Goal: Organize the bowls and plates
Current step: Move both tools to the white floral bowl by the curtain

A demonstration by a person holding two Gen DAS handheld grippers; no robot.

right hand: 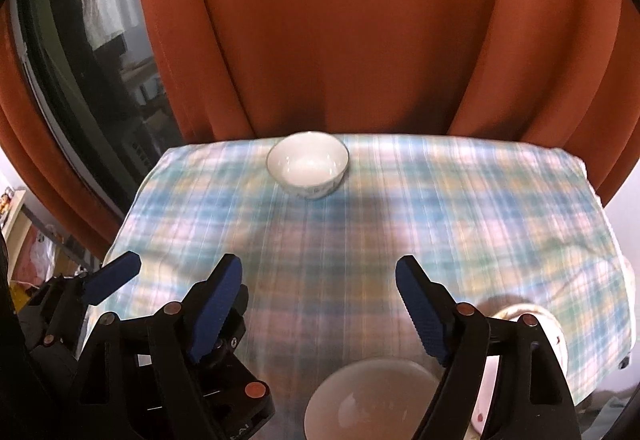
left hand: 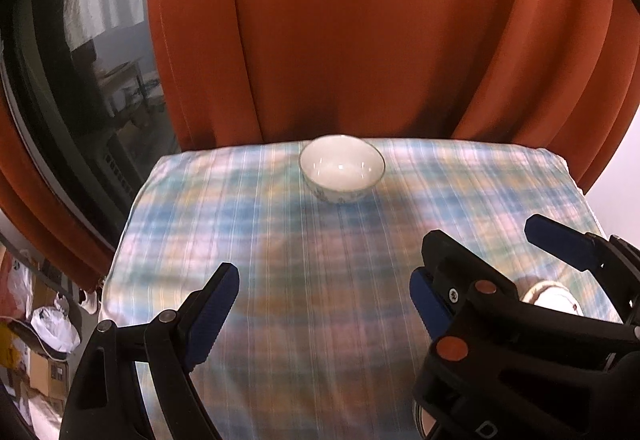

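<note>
Nearest, a white bowl (right hand: 372,396) lies low between the spread fingers of the right tool (right hand: 320,316), untouched; the left tool (left hand: 324,316) is also spread, holding nothing; farther off, a second white bowl (left hand: 341,168) stands upright on the checked-cloth counter (left hand: 280,240), before an orange curtain (left hand: 360,32).
</note>
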